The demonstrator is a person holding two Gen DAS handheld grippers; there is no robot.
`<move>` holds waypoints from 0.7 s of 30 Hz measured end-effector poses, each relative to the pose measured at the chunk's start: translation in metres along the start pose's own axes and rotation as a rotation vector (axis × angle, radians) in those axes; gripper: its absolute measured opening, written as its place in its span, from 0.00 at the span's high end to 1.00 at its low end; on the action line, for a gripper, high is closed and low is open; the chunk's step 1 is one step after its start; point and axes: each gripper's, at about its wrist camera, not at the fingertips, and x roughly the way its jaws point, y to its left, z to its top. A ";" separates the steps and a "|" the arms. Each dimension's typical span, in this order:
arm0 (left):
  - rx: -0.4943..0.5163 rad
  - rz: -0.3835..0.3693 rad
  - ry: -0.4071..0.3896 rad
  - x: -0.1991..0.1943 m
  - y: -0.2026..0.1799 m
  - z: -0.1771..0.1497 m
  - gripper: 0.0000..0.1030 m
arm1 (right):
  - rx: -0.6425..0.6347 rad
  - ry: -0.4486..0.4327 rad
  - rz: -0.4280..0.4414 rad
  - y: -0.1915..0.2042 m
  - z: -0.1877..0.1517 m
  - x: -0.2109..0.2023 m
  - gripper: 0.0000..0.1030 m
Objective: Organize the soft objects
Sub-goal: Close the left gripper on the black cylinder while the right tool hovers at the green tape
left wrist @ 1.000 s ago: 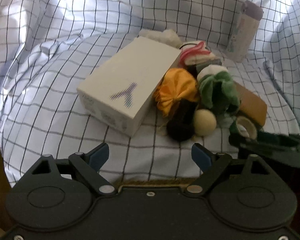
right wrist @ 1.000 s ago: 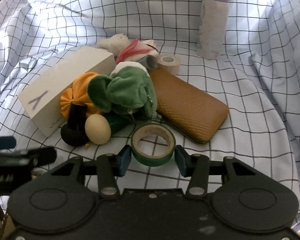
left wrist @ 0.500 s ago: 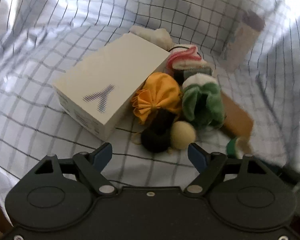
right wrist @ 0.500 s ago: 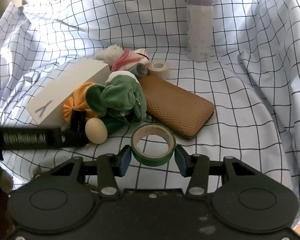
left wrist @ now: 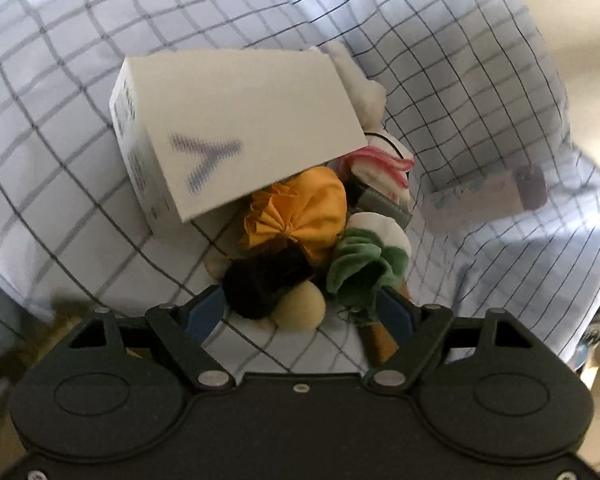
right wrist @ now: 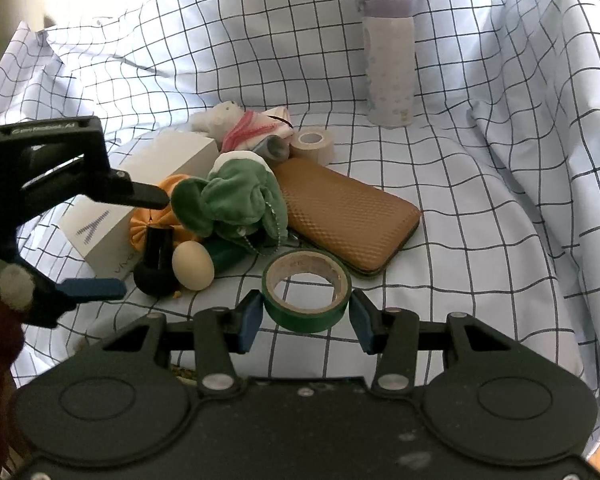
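Note:
A pile of soft things lies on the checked cloth [right wrist: 480, 240]: a green plush [right wrist: 232, 200], an orange fabric pouch [left wrist: 300, 212], a pink and white cloth [right wrist: 256, 132] and a white plush [right wrist: 220, 116]. A black object [left wrist: 260, 284] and a cream egg-shaped ball [right wrist: 193, 265] lie at the pile's near edge. My left gripper [left wrist: 300, 308] is open and rolled on its side, its fingers straddling the black object and the ball without pressing them. My right gripper [right wrist: 306, 316] is shut on a green tape roll [right wrist: 306, 300], held just above the cloth.
A white box [left wrist: 236, 128] leans against the pile's left side. A brown textured case [right wrist: 348, 216] and a beige tape roll [right wrist: 313, 145] lie to the right of it. A pale bottle with a purple lid [right wrist: 390, 60] stands at the back.
My left gripper has rolled sideways and closed in on the pile, its jaws a little narrower, and has entered the right wrist view. The right gripper drew back slightly with the tape.

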 end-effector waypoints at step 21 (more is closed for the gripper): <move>-0.052 0.050 -0.008 0.020 0.007 0.010 0.49 | -0.032 0.035 -0.017 0.005 -0.006 0.013 0.56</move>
